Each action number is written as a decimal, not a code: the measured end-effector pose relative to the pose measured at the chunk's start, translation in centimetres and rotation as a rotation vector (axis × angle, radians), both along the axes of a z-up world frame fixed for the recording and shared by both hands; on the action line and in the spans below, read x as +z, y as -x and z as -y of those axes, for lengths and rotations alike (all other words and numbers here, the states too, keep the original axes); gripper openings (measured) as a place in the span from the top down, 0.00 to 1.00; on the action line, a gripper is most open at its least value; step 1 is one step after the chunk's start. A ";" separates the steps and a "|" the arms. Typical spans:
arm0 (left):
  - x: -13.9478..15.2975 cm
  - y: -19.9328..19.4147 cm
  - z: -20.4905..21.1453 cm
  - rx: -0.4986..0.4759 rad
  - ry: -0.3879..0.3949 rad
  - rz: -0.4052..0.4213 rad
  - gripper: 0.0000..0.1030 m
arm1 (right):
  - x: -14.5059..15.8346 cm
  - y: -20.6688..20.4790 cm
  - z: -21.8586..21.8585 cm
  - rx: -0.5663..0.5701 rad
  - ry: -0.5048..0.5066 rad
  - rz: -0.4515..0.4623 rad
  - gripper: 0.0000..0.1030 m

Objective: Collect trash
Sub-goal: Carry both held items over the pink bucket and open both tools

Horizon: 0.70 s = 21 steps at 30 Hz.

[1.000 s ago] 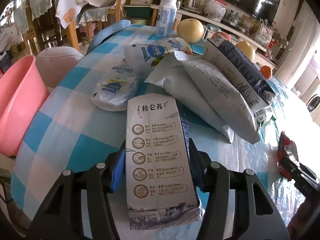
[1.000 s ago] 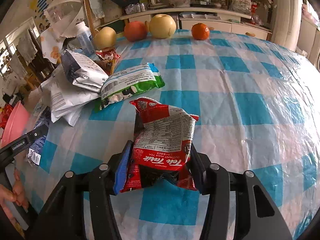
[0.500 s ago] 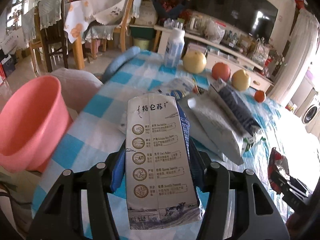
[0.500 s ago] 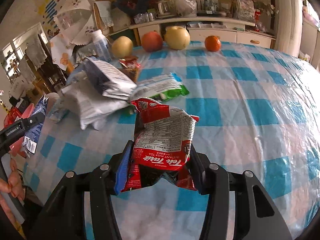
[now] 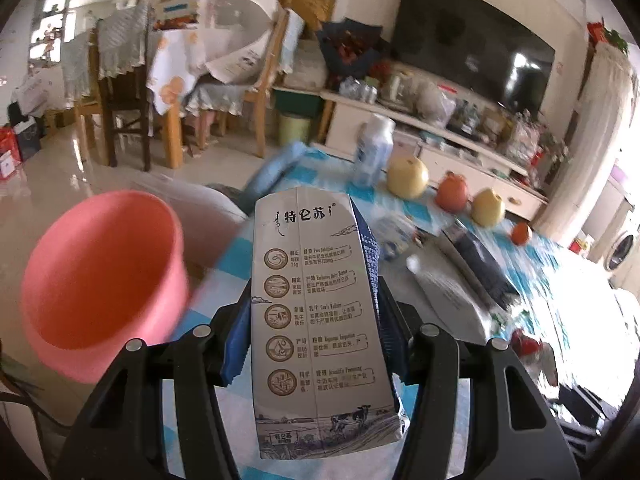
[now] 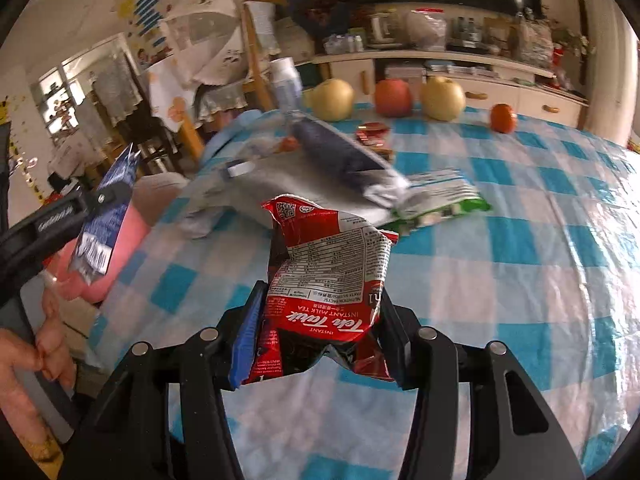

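Both tongs are clamped half-wide on trash, the left gripper (image 5: 316, 344) holding a milk carton (image 5: 320, 320) centre-frame beside the pink bin (image 5: 100, 280) at left, likely for dropping, the right gripper (image 6: 320, 344) gripping a red tea packet (image 6: 332, 280) over the table (image 6: 500, 280).

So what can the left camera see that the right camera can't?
Only the left wrist view shows inside the pink tub, the TV and the milk carton's printed front.

Only the right wrist view shows the red milk tea packet up close, the green wrapper and a hand.

Both show the checked tablecloth, the fruit row and the white bottle.
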<state>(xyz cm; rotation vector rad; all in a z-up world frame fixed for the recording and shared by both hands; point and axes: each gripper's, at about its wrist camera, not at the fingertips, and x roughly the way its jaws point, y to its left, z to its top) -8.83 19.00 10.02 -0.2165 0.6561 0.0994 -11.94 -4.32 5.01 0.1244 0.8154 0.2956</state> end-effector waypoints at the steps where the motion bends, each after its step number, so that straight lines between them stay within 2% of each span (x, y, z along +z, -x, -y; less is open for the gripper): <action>1: 0.1 0.1 -0.7 0.014 0.000 0.004 0.45 | 0.2 0.1 -0.5 0.015 -0.011 -0.001 0.49; 7: 1.1 0.4 -6.0 0.144 -0.024 0.037 0.45 | 1.8 -0.3 -4.8 0.107 -0.071 0.000 0.49; 11: 1.6 0.6 -10.5 0.244 -0.008 0.051 0.45 | 3.3 -1.5 -9.3 0.200 -0.114 0.009 0.49; 16: 1.0 0.6 -16.7 0.364 0.081 0.052 0.45 | 5.2 -3.2 -16.4 0.337 -0.121 0.023 0.49; 21: -0.7 0.3 -20.0 0.432 0.147 0.027 0.44 | 6.3 -5.3 -23.1 0.441 -0.127 0.030 0.48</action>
